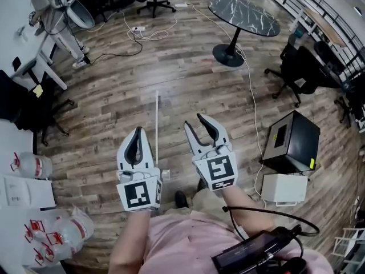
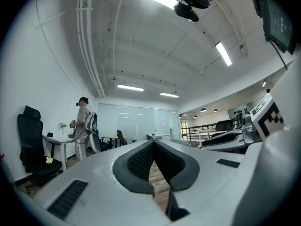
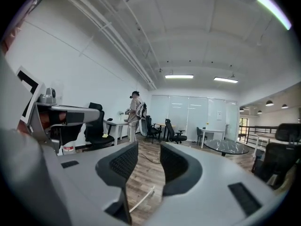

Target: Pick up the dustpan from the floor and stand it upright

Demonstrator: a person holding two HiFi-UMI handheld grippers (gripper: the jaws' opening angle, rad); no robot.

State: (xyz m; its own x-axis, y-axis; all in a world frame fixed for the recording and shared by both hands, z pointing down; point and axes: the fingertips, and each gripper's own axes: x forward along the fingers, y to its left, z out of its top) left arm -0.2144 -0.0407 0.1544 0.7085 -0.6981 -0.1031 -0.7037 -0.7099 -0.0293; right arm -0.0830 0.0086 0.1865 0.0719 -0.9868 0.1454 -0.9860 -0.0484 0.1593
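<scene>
One dustpan handle (image 1: 157,130) shows, a thin white rod lying flat on the wood floor (image 1: 102,101). Its long axis runs straight away from the person, and its near end passes behind the left gripper (image 1: 137,131) – the pan itself is hidden. That gripper's jaws are pressed together, empty. The right gripper (image 1: 194,121) stands spread, holding nothing – the handle lies on the floor below its gap. Each of the two grippers carries one square-marker cube

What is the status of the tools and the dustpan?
Left tool shut, empty. Right tool open, empty. Thin white pole, likely the dustpan's, flat on floor below. Nothing seen in the way.
</scene>
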